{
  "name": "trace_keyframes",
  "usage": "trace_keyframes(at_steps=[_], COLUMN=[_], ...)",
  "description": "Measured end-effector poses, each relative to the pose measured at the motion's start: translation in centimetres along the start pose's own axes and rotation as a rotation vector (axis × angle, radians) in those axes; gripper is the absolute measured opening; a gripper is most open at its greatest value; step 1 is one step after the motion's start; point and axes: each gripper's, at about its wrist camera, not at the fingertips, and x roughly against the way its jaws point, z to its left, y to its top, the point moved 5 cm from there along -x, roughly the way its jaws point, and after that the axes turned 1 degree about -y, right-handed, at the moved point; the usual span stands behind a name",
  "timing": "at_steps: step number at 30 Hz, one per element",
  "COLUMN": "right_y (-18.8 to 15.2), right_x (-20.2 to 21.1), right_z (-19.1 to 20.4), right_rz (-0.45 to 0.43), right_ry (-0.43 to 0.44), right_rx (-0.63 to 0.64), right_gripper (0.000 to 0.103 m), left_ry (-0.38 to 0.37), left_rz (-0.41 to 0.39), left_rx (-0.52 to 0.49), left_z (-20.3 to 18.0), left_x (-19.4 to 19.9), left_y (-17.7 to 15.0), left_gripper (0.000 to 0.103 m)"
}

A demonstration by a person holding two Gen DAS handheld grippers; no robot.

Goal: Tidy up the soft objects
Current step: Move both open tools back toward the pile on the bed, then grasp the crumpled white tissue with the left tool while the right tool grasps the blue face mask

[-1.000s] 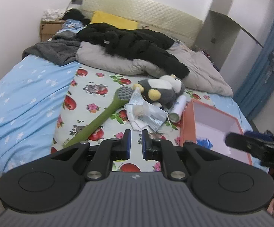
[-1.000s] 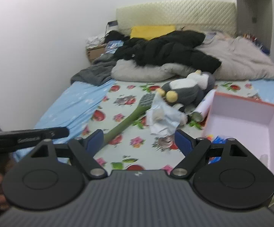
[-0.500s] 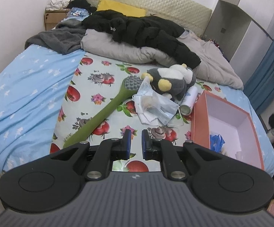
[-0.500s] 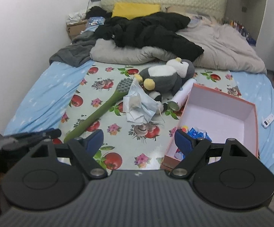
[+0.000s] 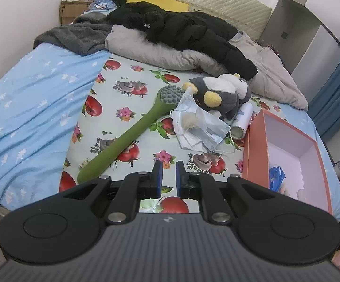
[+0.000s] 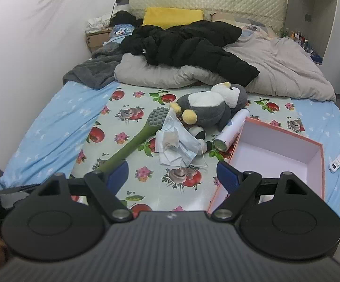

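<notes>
L gripper [image 5: 169, 167] near-closed, empty; R gripper [image 6: 172, 173] wide, empty.

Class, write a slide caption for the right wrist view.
Open right gripper faces plush penguin, face masks and pink box.

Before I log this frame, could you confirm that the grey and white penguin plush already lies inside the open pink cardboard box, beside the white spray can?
Not quite: the grey and white penguin plush lies on the fruit-print sheet, outside the open pink cardboard box. It is indeed beside the white spray can. The right wrist view shows this.
</notes>
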Motion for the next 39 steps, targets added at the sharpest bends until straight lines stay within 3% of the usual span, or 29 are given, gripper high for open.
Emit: trace_keyframes(at_steps=[15,29,30,32,33,39], right_y=[3.5,2.6,2.5,2.2,2.2,1.7], right_x=[-6.1,-16.7,-17.6,-19.5,-20.4,-25.7], right_z=[0.0,-0.2,-0.5,-1.3,-1.7,-4.3], right_rz=[0.027,0.172,0.184,0.200,0.205,0.187], right_ry=[0.006,0.035,0.038,0.051,0.050,0.005], right_rx=[-0.007,-0.025,-0.031,-0.053,-0.070,-0.098], right_gripper=[0.084,0.084,0.084,0.084,0.084,0.083], left_ry=[-0.024,-0.112,-0.122,-0.144,-0.153,-0.208], left_rz=[0.056,0.098,0.102,0.098,0.090,0.076], left_rx=[0.023,-0.013,-0.017,-0.021,-0.024,-0.014], left_z=[0.6,-0.8,-1.0,-1.4,-1.5,-2.3], left_x=[-6.8,-18.6,-19.6,-21.5,-22.3,-27.7], left_y=[1.7,4.1,4.3,4.8,5.0,6.1], left_gripper=[0.013,0.014,0.014,0.034,0.039,0.041])
